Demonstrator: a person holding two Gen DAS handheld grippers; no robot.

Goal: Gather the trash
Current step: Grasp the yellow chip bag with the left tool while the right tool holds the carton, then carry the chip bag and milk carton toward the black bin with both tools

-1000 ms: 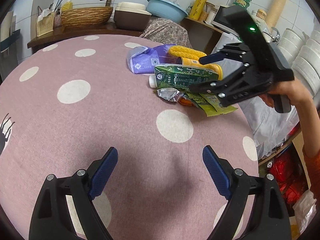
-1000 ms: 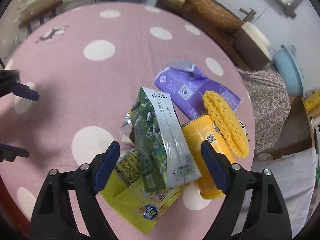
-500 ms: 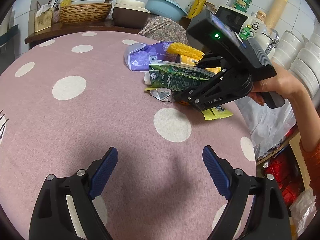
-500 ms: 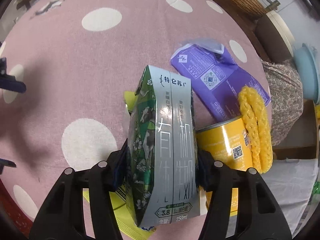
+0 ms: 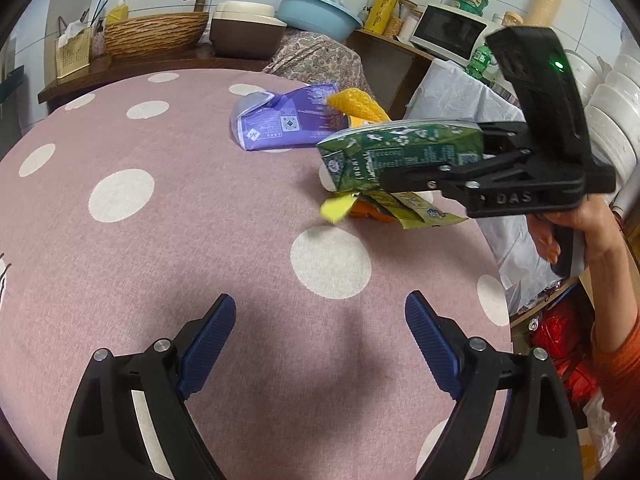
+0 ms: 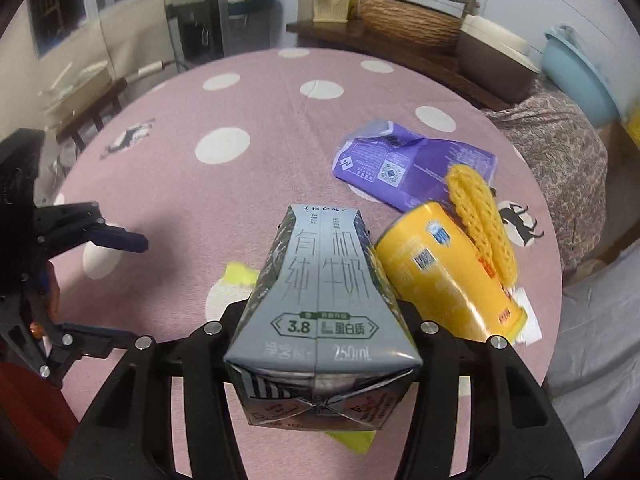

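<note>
My right gripper [image 5: 404,178] is shut on a green and grey milk carton [image 5: 400,156] and holds it above the pink dotted table [image 5: 160,240]. The carton [image 6: 320,292] fills the right wrist view between the jaws. Below it lie a yellow-green wrapper [image 5: 416,210], a yellow can [image 6: 448,272], a yellow foam net [image 6: 480,216] and a purple pouch [image 6: 416,168]. My left gripper [image 5: 320,340] is open and empty over the near table, well short of the pile; it shows at the left of the right wrist view [image 6: 92,284].
A white plastic bag [image 5: 480,96] hangs off the table's right side. A counter behind holds a wicker basket [image 5: 156,34], a brown pot [image 5: 244,36], a blue basin [image 5: 316,14] and a microwave [image 5: 448,34]. White bowls [image 5: 612,120] are stacked at right.
My right gripper closed on the milk carton and lifted it off the pile, tilting it level. The left gripper stayed open in place.
</note>
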